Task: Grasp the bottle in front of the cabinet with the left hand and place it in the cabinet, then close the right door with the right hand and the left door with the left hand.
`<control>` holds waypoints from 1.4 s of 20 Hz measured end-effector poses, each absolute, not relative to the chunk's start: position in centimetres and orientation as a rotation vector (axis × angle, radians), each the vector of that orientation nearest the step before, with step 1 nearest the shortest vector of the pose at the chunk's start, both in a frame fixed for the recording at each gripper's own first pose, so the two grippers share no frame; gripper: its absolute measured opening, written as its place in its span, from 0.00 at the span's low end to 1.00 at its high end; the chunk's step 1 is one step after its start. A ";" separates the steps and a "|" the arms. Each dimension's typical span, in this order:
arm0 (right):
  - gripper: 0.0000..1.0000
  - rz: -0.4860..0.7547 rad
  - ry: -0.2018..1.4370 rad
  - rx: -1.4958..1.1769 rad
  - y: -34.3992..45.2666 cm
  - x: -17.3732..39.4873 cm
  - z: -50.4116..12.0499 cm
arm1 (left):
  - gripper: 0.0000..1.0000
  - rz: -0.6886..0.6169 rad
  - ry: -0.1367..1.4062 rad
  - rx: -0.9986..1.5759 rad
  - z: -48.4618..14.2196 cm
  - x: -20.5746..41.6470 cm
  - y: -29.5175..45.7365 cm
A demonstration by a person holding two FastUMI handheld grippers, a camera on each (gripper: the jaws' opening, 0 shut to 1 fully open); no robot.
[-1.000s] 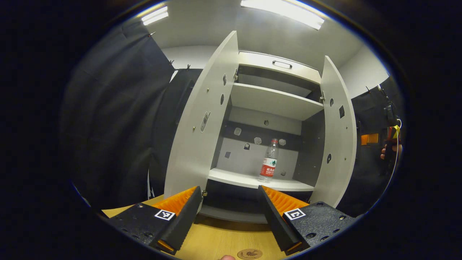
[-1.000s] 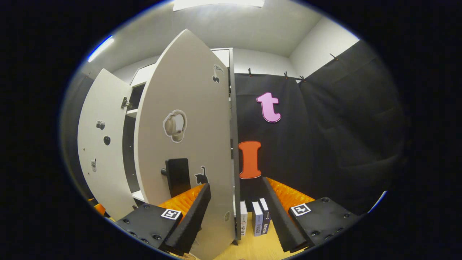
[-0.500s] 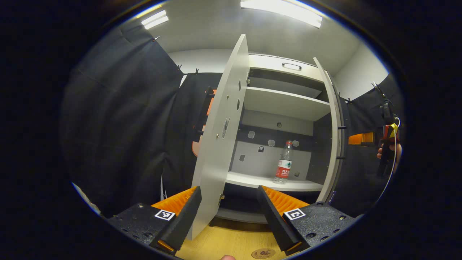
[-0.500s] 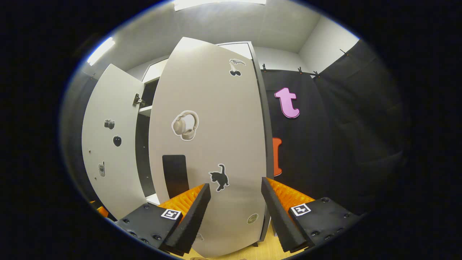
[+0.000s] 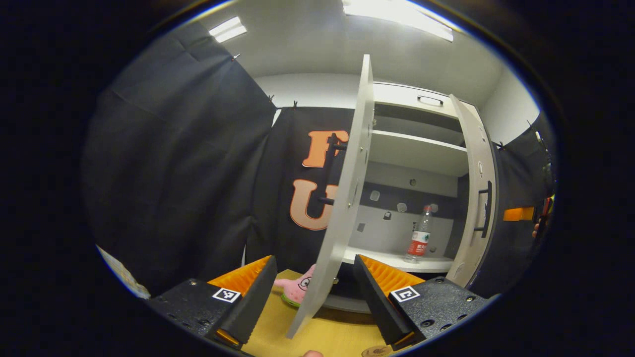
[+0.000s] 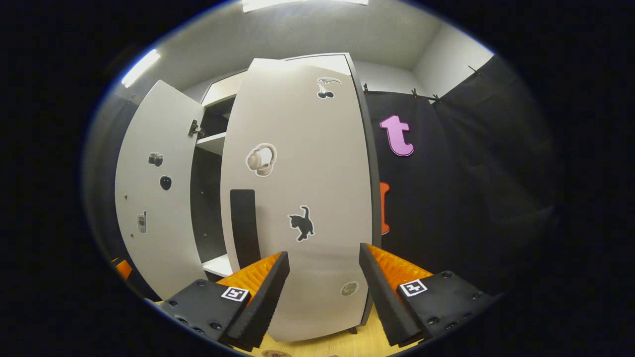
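The cabinet (image 5: 416, 148) changed most over the last second: you swung its right door (image 6: 297, 198) round from edge-on to nearly flat across the opening, so in the right gripper view its outer face with the dark handle (image 6: 244, 225) sat square before you, while the left door (image 5: 342, 198) stood wide open, seen almost edge-on in the left gripper view. That left the right-door step close to done by my reckoning, though whether it had fully seated against the frame could not be told. Your left gripper (image 5: 315, 290) had shifted sideways, so the left door's lower edge fell between its fingers, which stood wide apart and clamped on nothing; that looked like the set-up for the last push. Your right gripper (image 6: 320, 292) hung just before the right door, fingers likewise spread and empty; contact with the panel could not be judged. The bottle (image 5: 419, 235) stood upright on the lower shelf (image 5: 397, 259) inside, towards the right, so placing it was finished.
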State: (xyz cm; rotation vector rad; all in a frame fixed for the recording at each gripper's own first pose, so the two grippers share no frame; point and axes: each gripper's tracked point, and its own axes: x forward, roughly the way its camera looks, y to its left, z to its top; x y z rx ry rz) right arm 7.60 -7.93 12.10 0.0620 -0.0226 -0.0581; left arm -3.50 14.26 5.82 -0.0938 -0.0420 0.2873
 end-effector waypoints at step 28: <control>0.94 -0.157 0.069 0.117 -12.7 -0.2 3.9 | 0.87 0.262 -0.053 -0.032 10.8 5.9 19.8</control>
